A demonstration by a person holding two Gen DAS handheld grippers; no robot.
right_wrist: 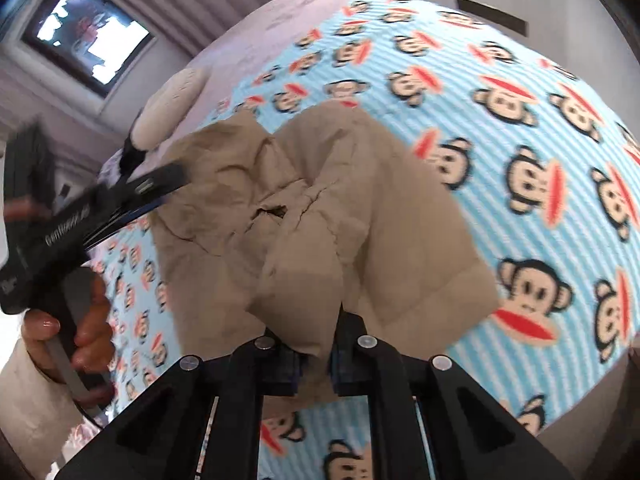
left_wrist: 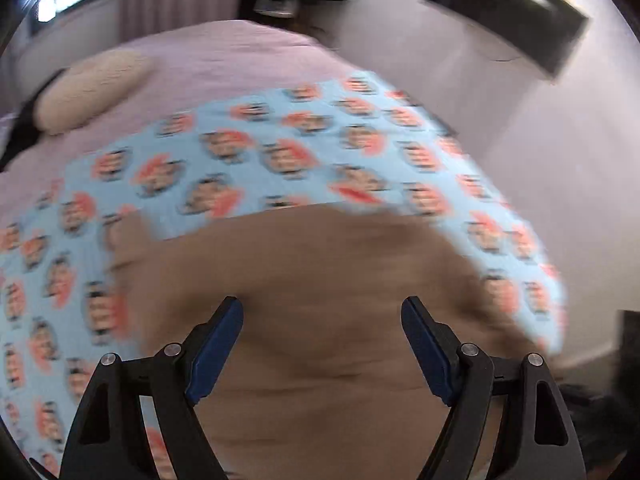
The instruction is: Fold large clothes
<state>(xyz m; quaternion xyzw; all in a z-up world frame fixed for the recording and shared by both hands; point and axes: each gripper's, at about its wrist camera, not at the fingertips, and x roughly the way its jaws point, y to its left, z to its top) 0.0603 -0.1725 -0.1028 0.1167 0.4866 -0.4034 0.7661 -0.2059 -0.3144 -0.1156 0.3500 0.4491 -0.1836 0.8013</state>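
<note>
Looking down through the left wrist camera, I see my left tongs (left_wrist: 322,316) standing wide apart, their blue pads (left_wrist: 216,354) clear of everything, with nothing between them. Under them lies the crumpled tan fabric garment (left_wrist: 312,292), spread over a light blue fleece blanket printed with red-mouthed monkey faces (left_wrist: 248,152). That blanket covers the near part of a bed with a pale lilac cover (left_wrist: 224,52). A cream oblong pillow (left_wrist: 90,88) rests toward the bed's far left corner. The whole view is smeared, so I cannot tell whether the left tongs touch the cloth below. A dark flat screen (left_wrist: 508,20) hangs on the wall beyond the bed's right edge.

Through the right wrist camera, my right tongs (right_wrist: 316,372) are closed tight on a bunched fold of the tan garment (right_wrist: 320,216), which hangs from the pinch and rises off the bedding as a wrinkled heap. The rest of it lies on the monkey blanket (right_wrist: 500,92), about mid-bed. At the left of this view a hand (right_wrist: 76,320) grips the handle of the left tongs (right_wrist: 160,188), whose tip is at the garment's left border; from this side angle I cannot judge how wide they are. The pillow (right_wrist: 172,104) sits beyond it, and a bright framed window (right_wrist: 92,28) shows on the far wall.
</note>
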